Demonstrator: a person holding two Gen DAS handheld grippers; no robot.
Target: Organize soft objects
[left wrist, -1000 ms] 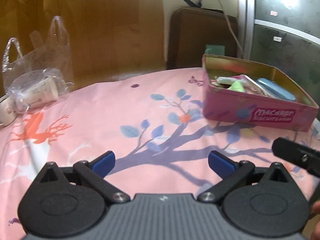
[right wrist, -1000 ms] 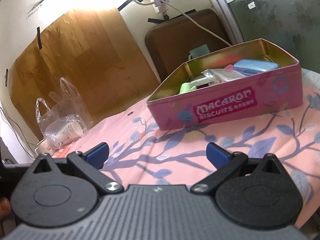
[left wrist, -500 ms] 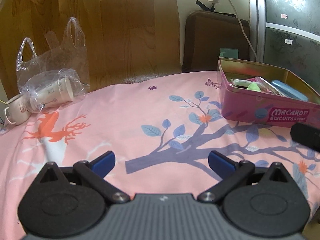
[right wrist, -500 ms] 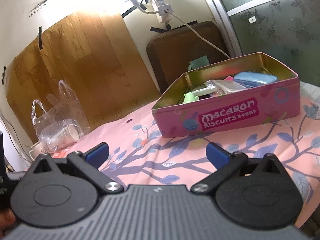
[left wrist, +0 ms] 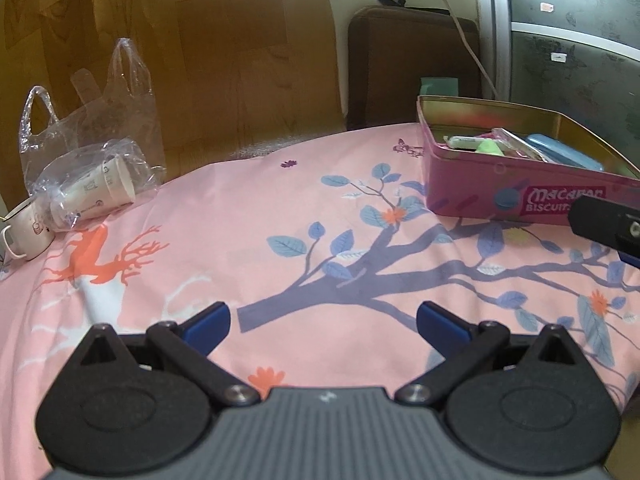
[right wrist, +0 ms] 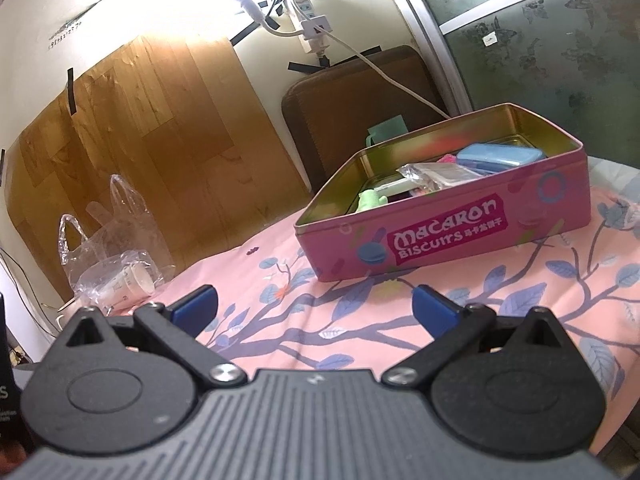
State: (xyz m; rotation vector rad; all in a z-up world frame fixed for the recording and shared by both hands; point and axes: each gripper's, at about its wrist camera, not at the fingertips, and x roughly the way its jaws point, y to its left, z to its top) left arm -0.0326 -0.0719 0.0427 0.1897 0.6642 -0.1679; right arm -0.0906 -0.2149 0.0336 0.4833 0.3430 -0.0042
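Pink biscuit tin (right wrist: 448,236), right of centre in the right wrist view, open-topped, holding a green soft toy (right wrist: 370,201), a clear crinkled packet (right wrist: 434,172) and a blue case (right wrist: 500,159). Probably light and yielding; best pinched gently at mid-body, clear of the stiff tin rim. Left gripper (left wrist: 322,322) and right gripper (right wrist: 314,307) both spread wide, empty. Bare pink cloth (left wrist: 248,208) at frame centre; plastic bag (left wrist: 92,152) and mug (left wrist: 24,230) at left edge.
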